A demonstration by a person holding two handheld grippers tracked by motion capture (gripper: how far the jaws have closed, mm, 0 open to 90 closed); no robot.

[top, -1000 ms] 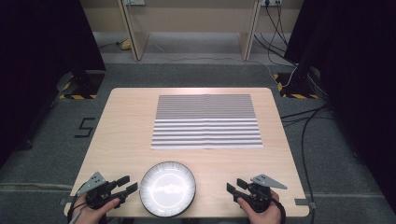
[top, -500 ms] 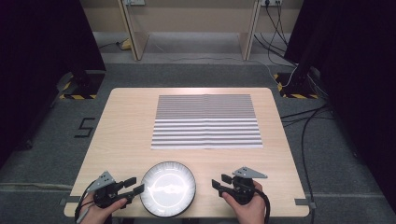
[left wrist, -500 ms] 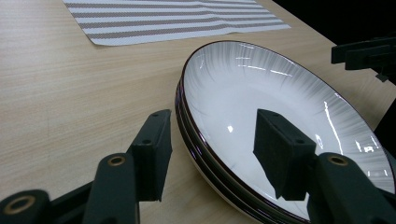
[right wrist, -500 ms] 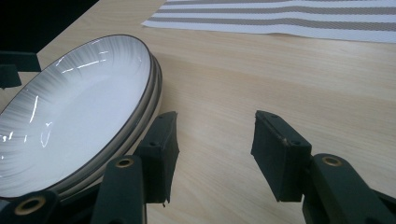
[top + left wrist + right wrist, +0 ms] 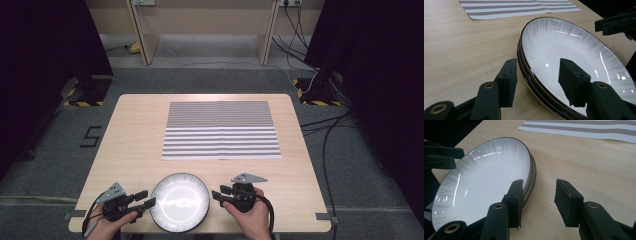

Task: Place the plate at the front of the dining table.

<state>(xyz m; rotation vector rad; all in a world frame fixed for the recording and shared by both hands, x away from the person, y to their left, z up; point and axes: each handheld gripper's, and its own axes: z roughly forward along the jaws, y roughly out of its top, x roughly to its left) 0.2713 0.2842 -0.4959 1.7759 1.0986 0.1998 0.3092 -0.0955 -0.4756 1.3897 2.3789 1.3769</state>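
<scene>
Two stacked plates (image 5: 180, 201), perhaps three, at near edge of tabletop (image 5: 140, 130), centred: glazed, stiff, slippery, breakable, fairly heavy; grip at rim, opposite sides. Left hand-held gripper (image 5: 146, 199) spread, astride left rim. Right hand-held gripper (image 5: 217, 193) spread, jaws just been closing, straddling right rim; since earlier frame, shifted inward toward plates. Striped placemat (image 5: 221, 130) beyond.

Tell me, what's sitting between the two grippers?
The stack of white plates sits on the table between the left gripper and the right gripper, clearest in the high view. Each gripper's open jaws straddle its rim.
</scene>
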